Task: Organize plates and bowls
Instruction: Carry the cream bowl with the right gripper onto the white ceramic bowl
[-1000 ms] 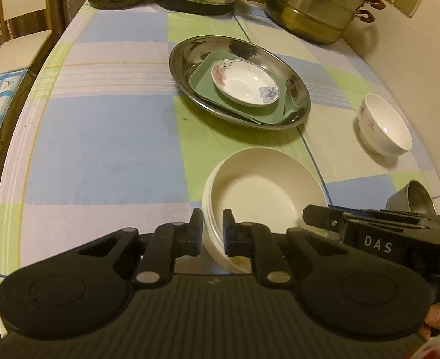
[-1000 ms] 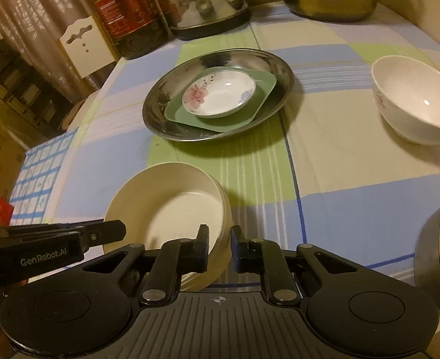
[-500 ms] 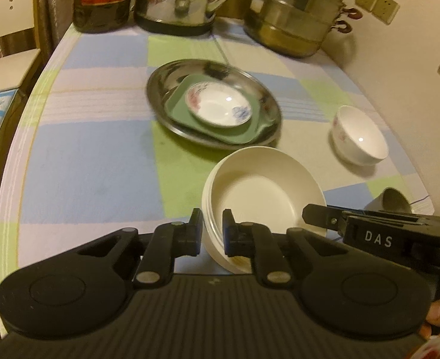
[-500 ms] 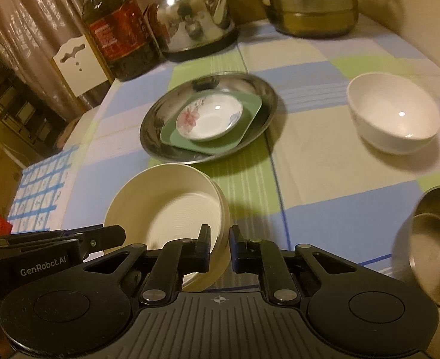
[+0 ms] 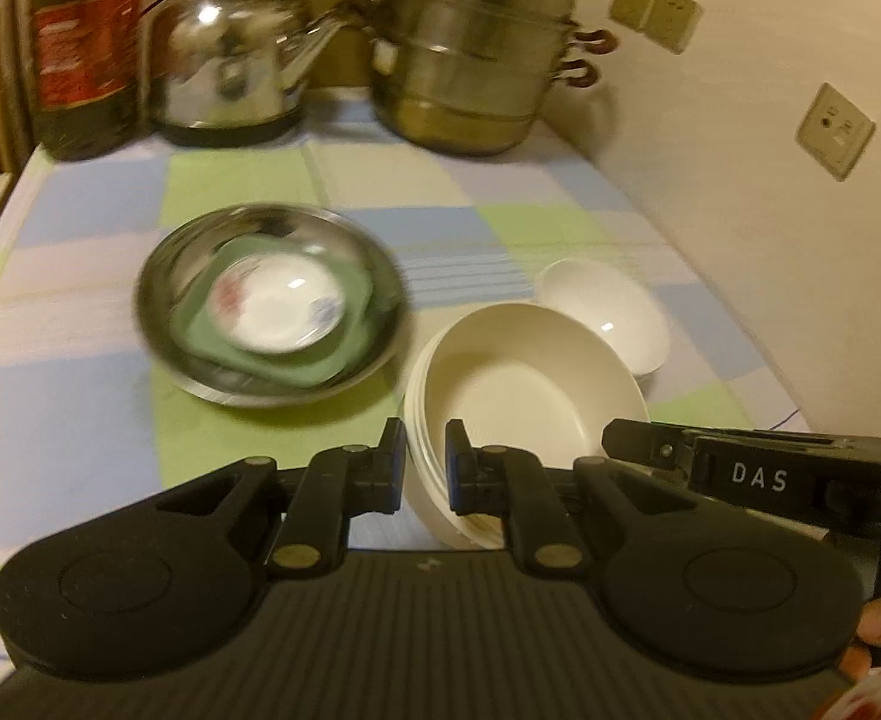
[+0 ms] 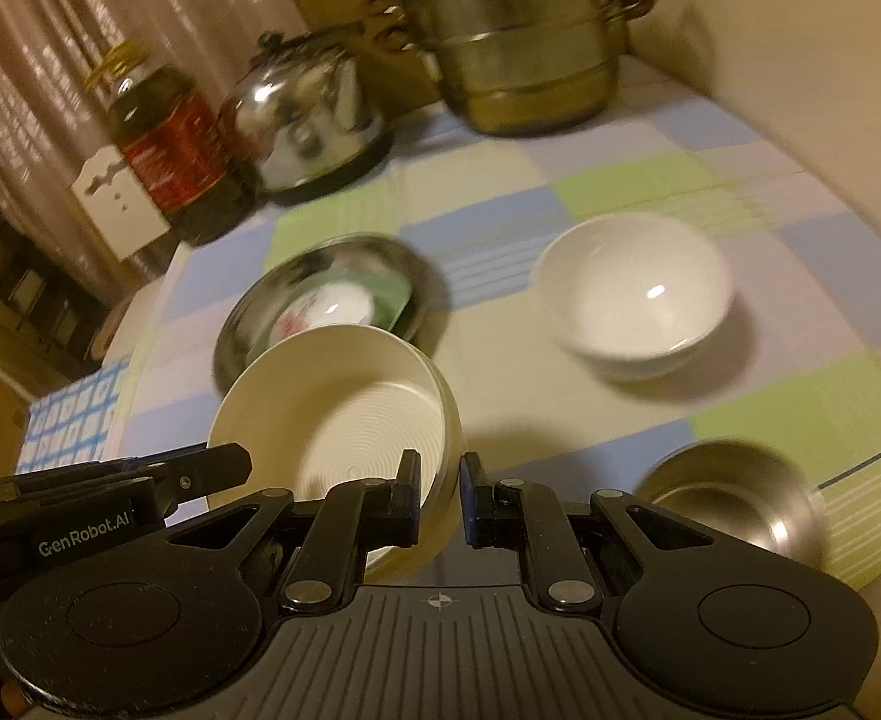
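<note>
Both grippers hold a stack of cream bowls [image 5: 524,396] by its rim, lifted off the table. My left gripper [image 5: 427,459] is shut on the near-left rim. My right gripper [image 6: 440,492] is shut on the right rim of the same stack [image 6: 344,414]. A steel plate [image 5: 269,306] on the table carries a green square plate [image 5: 350,354] and a small flowered saucer [image 5: 275,306]. A white bowl [image 6: 635,294] stands to the right, also in the left wrist view [image 5: 605,306]. A small steel bowl [image 6: 734,501] sits at the near right.
At the back stand an oil bottle [image 5: 83,54], a steel kettle [image 5: 230,72] and a stacked steamer pot [image 5: 476,66]. A wall with sockets [image 5: 833,132] runs along the right. The checked tablecloth [image 5: 62,420] ends at the left edge.
Both grippers have lifted the cream bowl stack off the table and carried it up and to the right, toward the white bowl. The views now take in the back of the table.
</note>
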{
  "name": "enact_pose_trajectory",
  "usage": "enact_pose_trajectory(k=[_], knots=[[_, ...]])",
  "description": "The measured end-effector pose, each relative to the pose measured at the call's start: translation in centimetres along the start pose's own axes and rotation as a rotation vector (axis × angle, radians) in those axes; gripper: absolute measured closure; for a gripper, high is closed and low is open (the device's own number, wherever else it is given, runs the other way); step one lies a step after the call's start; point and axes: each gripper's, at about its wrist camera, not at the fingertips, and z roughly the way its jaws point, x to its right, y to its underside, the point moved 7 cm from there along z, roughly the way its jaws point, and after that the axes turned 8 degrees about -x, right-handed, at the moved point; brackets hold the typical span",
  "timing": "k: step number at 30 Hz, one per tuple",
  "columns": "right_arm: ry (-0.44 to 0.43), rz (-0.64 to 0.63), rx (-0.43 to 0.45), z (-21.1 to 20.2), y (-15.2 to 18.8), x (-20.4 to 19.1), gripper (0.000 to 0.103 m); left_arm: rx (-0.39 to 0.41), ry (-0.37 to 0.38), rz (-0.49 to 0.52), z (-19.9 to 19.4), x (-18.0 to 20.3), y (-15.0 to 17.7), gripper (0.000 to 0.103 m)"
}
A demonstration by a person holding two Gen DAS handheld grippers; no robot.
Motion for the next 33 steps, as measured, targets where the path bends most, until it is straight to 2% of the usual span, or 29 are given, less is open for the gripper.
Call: enact_pose_trajectory(k=[8,15,24,33], knots=[[0.022,0.035,0.042,-2.6,-2.9,4.9,0.089,0.016,0.028,0.045,2.2,5.1,-2.9,0.091],[0.031,0.061,0.060,-3.1,-5.0,8.5,0.089,0.015,0.045,0.045,4.3,8.0,-5.2,0.091],[0.026,0.083,0.063,-2.4,-8.0,11.7,0.089,0.009,0.036,0.050,7.2,9.8,-8.0,0.091],[0.026,0.100,0.047,-0.7,-10.3,13.6,0.089,-0.019,0.023,0.027,9.9,10.2,-9.4,0.091]])
